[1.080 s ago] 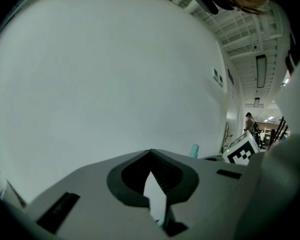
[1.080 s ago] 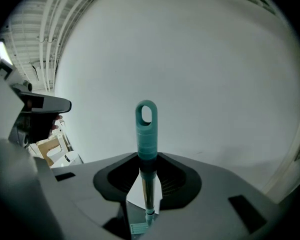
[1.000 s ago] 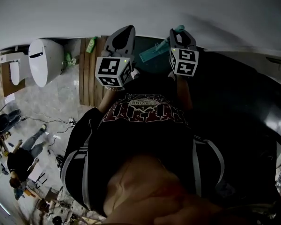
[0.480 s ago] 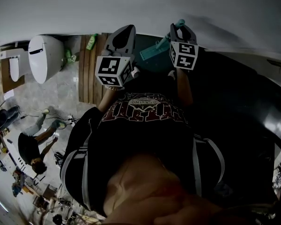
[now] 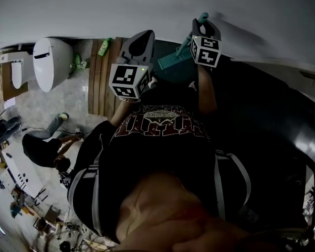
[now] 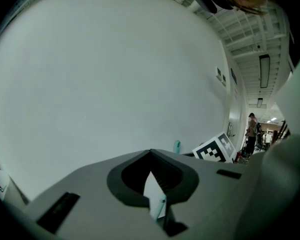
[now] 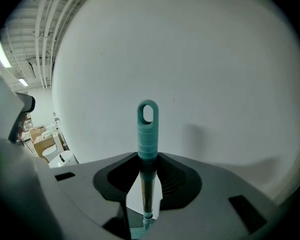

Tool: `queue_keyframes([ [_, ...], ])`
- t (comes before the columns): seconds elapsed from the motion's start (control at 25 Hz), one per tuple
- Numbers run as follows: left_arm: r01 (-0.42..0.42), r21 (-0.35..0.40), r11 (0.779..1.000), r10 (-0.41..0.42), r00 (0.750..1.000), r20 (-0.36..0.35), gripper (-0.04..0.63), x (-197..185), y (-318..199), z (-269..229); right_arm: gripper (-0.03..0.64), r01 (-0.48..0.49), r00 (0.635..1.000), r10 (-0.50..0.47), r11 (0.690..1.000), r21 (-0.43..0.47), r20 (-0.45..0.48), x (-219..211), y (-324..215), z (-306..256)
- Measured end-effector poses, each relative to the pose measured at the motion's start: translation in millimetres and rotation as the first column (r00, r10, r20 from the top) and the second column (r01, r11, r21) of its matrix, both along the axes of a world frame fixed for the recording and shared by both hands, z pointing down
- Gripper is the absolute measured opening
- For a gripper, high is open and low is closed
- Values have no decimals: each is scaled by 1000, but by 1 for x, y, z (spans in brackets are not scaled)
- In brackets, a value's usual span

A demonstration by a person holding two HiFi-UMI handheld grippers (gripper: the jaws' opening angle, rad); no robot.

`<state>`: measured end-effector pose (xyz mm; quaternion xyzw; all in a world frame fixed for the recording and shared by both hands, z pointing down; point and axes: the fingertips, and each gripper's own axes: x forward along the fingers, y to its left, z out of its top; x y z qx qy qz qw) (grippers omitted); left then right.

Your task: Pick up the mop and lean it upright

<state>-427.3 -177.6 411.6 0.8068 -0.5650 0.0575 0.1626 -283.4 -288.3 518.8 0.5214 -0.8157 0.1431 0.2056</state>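
Since a second ago the right tongs [image 5: 203, 28] have slid toward the wall [image 5: 94, 9], clamped on the mop [image 7: 147, 129] by its handle, whose loop pokes out ahead of them; left tongs [image 5: 140, 35] wait beside, jaws a slit apart, empty. Leaning looks under way: next, rest the loop end on the wall, then let go
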Motion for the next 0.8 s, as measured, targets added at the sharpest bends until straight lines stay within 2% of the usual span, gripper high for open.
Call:
queue_keyframes([
  [0.8,29,-9,1000,-29,999,-14,46,-9,-5,3,121,-96,995,96,995,-5,-3,2,-29,4],
])
